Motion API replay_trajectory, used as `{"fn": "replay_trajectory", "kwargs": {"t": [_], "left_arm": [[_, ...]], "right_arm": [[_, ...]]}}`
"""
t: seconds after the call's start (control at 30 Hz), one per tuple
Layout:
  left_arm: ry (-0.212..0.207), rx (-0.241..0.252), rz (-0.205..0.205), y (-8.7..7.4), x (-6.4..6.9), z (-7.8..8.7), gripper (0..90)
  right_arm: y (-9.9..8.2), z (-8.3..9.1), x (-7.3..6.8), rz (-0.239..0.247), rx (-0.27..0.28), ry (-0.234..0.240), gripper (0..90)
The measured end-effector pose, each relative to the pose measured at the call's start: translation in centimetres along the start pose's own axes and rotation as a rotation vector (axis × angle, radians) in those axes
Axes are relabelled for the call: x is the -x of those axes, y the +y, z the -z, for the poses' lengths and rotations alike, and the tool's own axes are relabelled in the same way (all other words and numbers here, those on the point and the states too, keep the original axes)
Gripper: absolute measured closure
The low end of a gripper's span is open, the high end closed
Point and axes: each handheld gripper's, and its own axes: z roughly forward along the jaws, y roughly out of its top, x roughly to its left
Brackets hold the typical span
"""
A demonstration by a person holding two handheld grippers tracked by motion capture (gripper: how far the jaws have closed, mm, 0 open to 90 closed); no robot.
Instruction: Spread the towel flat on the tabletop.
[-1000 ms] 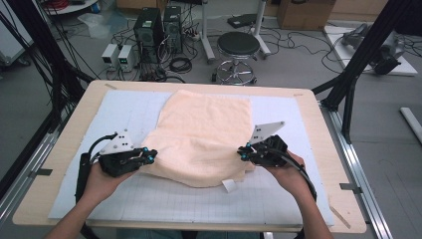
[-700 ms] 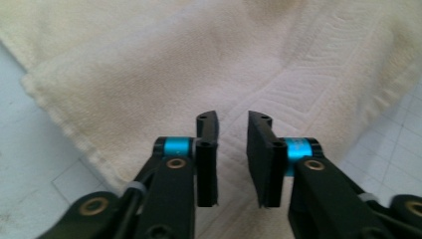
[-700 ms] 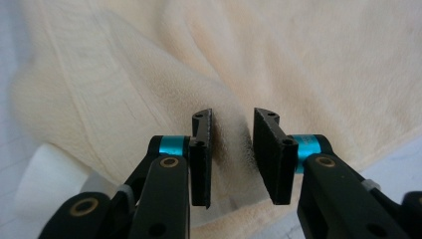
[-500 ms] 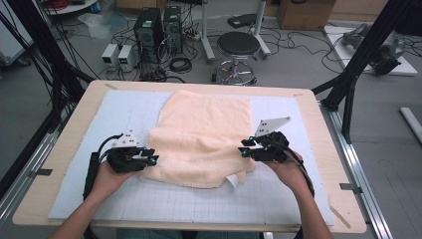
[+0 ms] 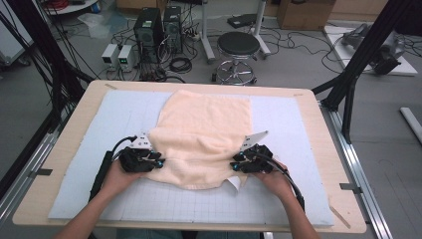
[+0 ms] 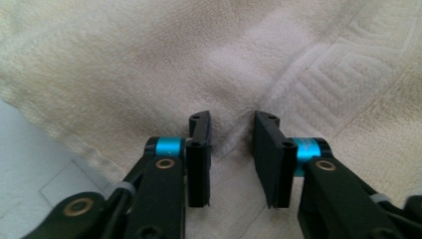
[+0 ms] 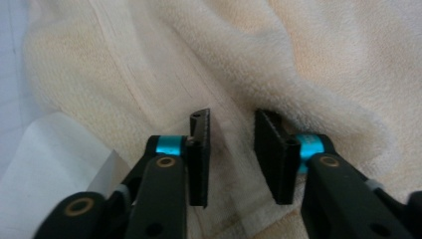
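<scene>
On the grid-marked mat [image 5: 89,194] the cream towel [image 5: 204,134] lies folded at centre. Left gripper [image 5: 158,163] at eight o'clock and right gripper [image 5: 234,165] at four have let go since a second ago, their jaws now narrowly parted and empty; this fold looks done.

Cream terry towel [image 5: 204,137], folded over, rumpled, lying mid-mat [image 5: 298,124]; far edge near mat's far side, near edge bunched, white label [image 5: 234,184] poking out underneath.
</scene>
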Motion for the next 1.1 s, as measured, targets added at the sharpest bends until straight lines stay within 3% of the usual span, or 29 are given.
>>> {"fn": "replay_trajectory", "kwargs": {"t": [0.1, 0.17, 0.43, 0.7, 0.83, 0.9, 0.97, 1.03, 1.1], "left_arm": [[0.009, -0.001, -0.003, 0.1, 0.1, 0.4, 80.1], [0.01, 0.01, -0.004, 0.2, 0.2, 0.9, 84.2], [-0.007, 0.115, -0.018, 0.6, 1.9, 4.6, 86.6], [-0.002, 0.182, -0.081, 0.8, 5.8, 9.7, 86.4], [-0.021, 0.201, -0.112, 0.8, 7.8, 12.7, 86.4], [-0.08, 0.217, -0.096, 0.4, 8.2, 13.8, 85.3], [-0.12, 0.228, -0.065, -0.1, 8.1, 14.2, 76.9], [-0.114, 0.224, -0.053, -0.6, 7.7, 13.7, 72.0], [-0.101, 0.218, -0.045, -1.1, 7.1, 12.7, 67.5]], "right_arm": [[0.0, 0.4, -0.1, 0.004, 0.006, 0.007, 83.6], [0.2, 0.9, -0.4, 0.028, 0.015, -0.002, 85.1], [0.6, 4.2, -2.0, 0.055, 0.096, -0.006, 85.6], [1.0, 8.8, -6.1, 0.136, 0.164, -0.02, 85.6], [0.9, 10.9, -8.4, 0.149, 0.201, 0.028, 85.5], [0.6, 11.9, -9.6, 0.163, 0.222, 0.078, 79.7], [0.5, 12.4, -10.2, 0.158, 0.239, 0.117, 72.1], [0.4, 12.1, -10.1, 0.166, 0.212, 0.093, 68.8], [0.1, 11.0, -9.2, 0.148, 0.183, 0.074, 66.6]]}}
